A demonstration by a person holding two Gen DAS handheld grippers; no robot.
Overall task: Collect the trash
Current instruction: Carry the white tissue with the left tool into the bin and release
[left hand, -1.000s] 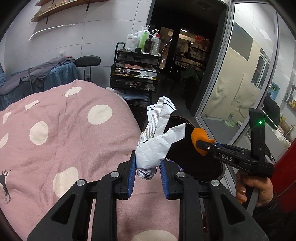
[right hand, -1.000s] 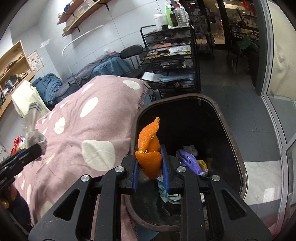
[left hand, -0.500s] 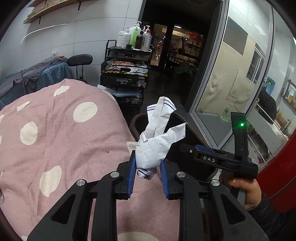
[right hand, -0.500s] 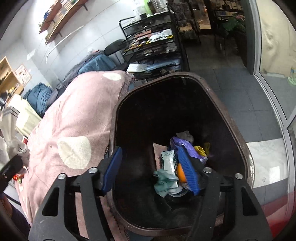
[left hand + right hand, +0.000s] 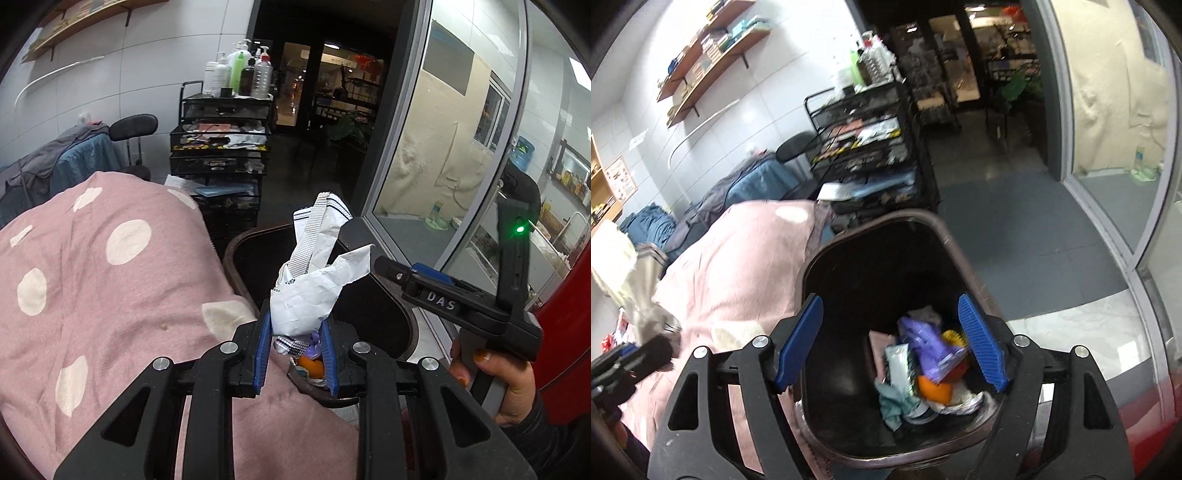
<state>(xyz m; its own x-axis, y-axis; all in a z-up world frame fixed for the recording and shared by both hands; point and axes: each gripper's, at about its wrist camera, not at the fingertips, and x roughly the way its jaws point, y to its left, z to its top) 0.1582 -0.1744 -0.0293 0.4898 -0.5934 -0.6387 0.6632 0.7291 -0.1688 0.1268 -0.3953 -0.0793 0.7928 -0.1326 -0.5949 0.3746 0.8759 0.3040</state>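
My left gripper (image 5: 295,350) is shut on a crumpled white paper wrapper (image 5: 314,291), held above the near rim of the dark brown trash bin (image 5: 240,266). My right gripper (image 5: 892,339) is open and empty, above the bin (image 5: 812,266). The orange peel (image 5: 934,389) lies inside the bin among a purple wrapper (image 5: 923,347) and other trash. The right gripper also shows in the left wrist view (image 5: 384,264), over the bin. The left gripper with the wrapper (image 5: 624,266) shows at the left edge of the right wrist view.
A pink blanket with white dots (image 5: 92,277) covers the surface left of the bin. A black wire cart with bottles (image 5: 221,155) stands behind. A glass partition (image 5: 443,147) runs along the right. A red surface (image 5: 569,314) lies at the far right.
My right gripper opened and dropped the orange peel into the bin. My left gripper moved toward the bin with the wrapper in it.
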